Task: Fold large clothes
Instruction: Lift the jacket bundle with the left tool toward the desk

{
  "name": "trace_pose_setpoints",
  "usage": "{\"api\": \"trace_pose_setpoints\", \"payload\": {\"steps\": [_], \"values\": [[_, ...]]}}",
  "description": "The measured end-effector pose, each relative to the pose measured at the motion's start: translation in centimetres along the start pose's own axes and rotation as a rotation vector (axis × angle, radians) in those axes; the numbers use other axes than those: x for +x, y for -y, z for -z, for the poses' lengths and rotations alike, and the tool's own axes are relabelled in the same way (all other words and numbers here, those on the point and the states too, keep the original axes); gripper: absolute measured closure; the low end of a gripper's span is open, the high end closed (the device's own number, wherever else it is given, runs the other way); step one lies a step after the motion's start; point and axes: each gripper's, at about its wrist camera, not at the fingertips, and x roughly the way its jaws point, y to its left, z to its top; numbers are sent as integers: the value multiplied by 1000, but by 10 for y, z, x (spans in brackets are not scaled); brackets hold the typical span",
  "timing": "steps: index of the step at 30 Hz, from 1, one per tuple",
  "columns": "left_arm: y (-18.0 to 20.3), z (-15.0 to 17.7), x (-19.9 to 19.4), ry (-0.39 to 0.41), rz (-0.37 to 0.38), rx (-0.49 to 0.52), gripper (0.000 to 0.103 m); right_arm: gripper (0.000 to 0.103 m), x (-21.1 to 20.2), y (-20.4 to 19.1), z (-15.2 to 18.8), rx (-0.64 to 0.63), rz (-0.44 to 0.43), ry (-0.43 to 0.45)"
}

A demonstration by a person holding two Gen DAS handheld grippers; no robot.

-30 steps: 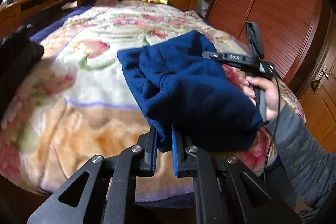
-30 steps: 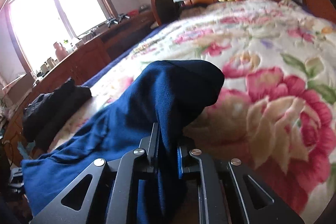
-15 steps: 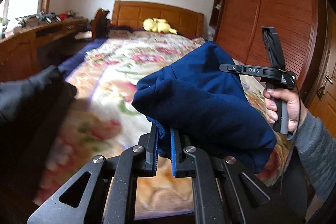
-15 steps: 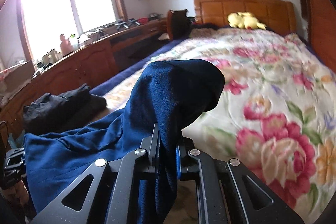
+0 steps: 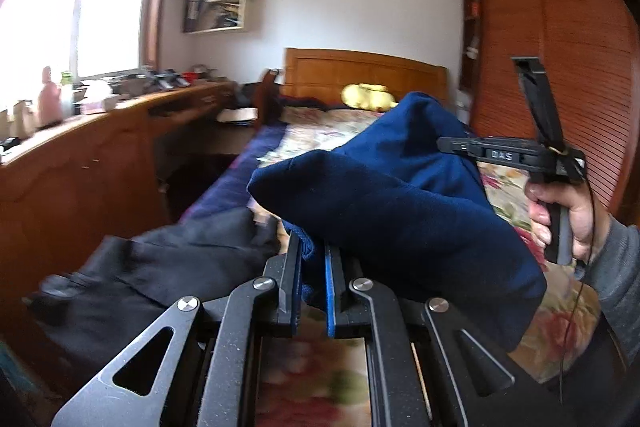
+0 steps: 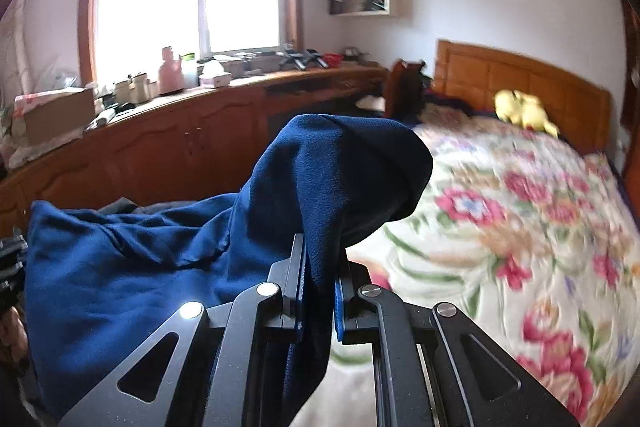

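both grippers' jaws clamp the navy garment (image 5: 400, 195) above the blurred, apparently floral bed (image 6: 520, 227).

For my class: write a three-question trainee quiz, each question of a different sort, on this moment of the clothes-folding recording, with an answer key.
1. True or false: the blue garment lies flat on the floral blanket.
2. Multiple choice: the left tool is (a) open and free, (b) shut on the blue garment, (c) shut on the black clothing.
3. Fill in: near the headboard sits a ____ plush toy.

Key: 1 false, it is bunched and held up between both tools; the right tool is clamped on it too. 2 b. 3 yellow.
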Motion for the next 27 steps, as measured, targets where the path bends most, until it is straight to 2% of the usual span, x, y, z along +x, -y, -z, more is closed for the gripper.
{"api": "trace_pose_setpoints", "payload": {"steps": [5, 10, 15, 17, 19, 21, 23, 27], "values": [[-46, -22, -18, 26, -129, 12, 93, 93, 31, -40, -32, -31, -41, 31], [-95, -30, -38, 38, -243, -14, 93, 93, 73, -80, -57, -52, -92, 51], [-138, -17, -35, 6, -338, -32, 93, 91, 124, -93, -49, -36, -134, 35], [-153, -6, -27, -22, -365, -53, 93, 89, 152, -94, -40, -25, -158, -24], [-169, 14, -20, -76, -394, -79, 93, 89, 181, -97, -32, -20, -192, -121], [-180, 31, -18, -125, -407, -101, 93, 89, 200, -102, -13, -56, -203, -199], [-185, 45, -19, -148, -430, -120, 93, 85, 201, -104, -1, -111, -187, -180], [-184, 54, -39, -133, -423, -158, 90, 84, 199, -101, 2, -123, -245, -180]]}}
